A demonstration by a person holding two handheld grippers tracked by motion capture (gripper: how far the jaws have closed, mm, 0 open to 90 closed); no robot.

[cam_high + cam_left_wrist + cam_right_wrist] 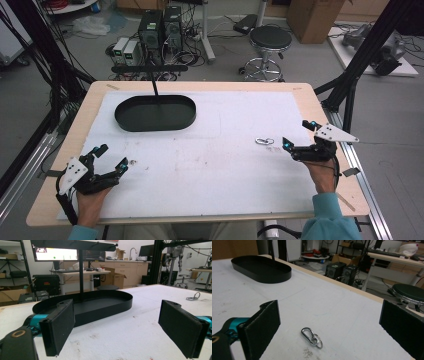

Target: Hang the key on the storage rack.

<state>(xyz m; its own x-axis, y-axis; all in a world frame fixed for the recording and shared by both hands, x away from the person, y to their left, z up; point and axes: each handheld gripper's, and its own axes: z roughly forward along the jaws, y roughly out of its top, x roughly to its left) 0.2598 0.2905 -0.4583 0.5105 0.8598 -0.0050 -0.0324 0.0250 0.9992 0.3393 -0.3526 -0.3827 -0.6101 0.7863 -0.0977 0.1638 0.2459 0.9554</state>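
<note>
near side of the white mat (200, 175): lying bare between the left gripper (111, 158) and the right gripper (299, 134), giving open passage across.
carabiner (264, 141): lying flat just beside the right gripper, with free mat all round it and nothing standing over it.
black oval tray (155, 113): sitting at the far left, its low wall blocking a level sweep.
post (155, 89): rising from the tray and carrying a crossbar (150, 68), barring overhead reach there.

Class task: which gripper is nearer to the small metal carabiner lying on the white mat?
The right gripper: its open jaws sit just right of the carabiner, not touching it. The left gripper rests open at the mat's near-left corner, far across from it.
</note>
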